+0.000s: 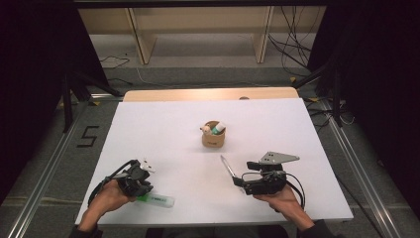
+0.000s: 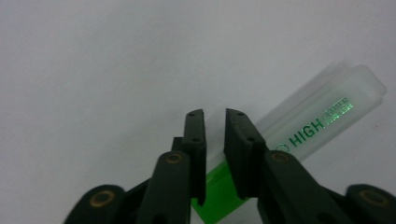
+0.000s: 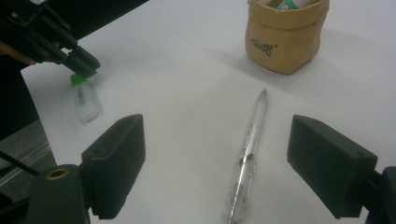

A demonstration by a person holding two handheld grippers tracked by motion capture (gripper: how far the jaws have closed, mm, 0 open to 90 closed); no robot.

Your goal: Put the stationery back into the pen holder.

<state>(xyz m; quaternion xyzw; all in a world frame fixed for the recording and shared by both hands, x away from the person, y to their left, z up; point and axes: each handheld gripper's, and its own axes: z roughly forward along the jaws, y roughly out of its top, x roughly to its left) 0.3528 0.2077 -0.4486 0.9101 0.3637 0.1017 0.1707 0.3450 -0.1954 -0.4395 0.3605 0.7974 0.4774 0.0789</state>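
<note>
Nearest the person's edge of the white surface [image 1: 163,129], the left gripper [image 1: 142,184] sits low over the near-left corner, its fingers [image 2: 195,140] set narrow with a slim gap between them; they close on nothing. The green highlighter with a frosted clear cap [image 1: 158,200] lies flat on the surface directly under and past these fingers, green body toward the gripper and capped end pointing away; whether the fingertips touch it cannot be told. The highlighter lies close to the near edge of the surface, with little margin on that side and open white surface beyond it. On the near-right side, the right gripper [image 1: 236,180] is held low, its fingers [image 3: 119,154] spread wide with nothing gripped. The clear plastic pen with a silver tip [image 1: 227,166] lies flat on the surface between and ahead of those fingers, apart from both, its tip pointing away toward the middle of the surface. The two grippers are well apart, with bare surface between them. Farther off, at the centre, stands a small tan paper pouch with rolled rim [image 1: 214,135], upright, holding a few small items, one with a green-and-white end. The pouch is near the pen's tip but clear of it. Bare surface surrounds the pouch out to the far, left and right edges.
</note>
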